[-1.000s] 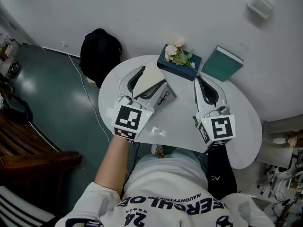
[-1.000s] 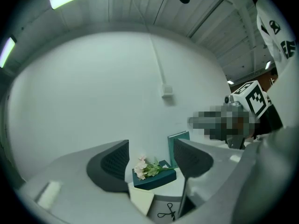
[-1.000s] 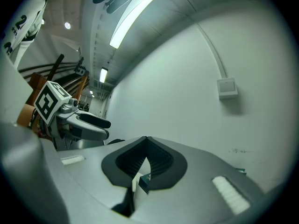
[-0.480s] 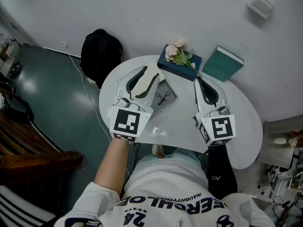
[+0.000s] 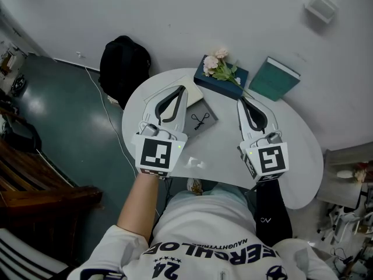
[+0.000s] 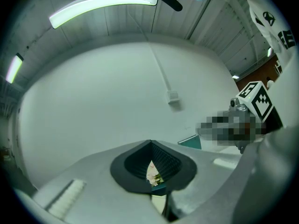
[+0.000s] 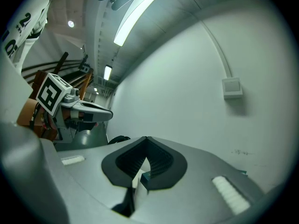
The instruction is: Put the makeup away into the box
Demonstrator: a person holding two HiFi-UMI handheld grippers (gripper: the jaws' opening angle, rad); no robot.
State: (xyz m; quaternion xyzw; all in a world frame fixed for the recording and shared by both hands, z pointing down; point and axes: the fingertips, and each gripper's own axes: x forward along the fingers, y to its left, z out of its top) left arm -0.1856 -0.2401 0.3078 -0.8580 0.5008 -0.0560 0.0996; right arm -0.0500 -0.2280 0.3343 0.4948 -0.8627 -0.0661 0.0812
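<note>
White round bench (image 5: pixel 303 156) stands by a pale wall, with a black bag (image 5: pixel 122 63) on the green floor beside it. Near its far edge are a teal book (image 5: pixel 274 78) and a flower-topped blue box (image 5: pixel 224 87). The grey box (image 5: pixel 201 120) sits between the claws. Left claw (image 5: pixel 182 91) and right claw (image 5: pixel 240 100) are each closed on nothing.

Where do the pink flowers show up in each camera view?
Head view: flowers upper centre, on the dark blue box.
Left gripper view: flowers low centre, seen through the gap in the jaws.
Right gripper view: not in it.
Shared landmark: the white wall box, upper right in the head view, centre in the left gripper view, right in the right gripper view.
</note>
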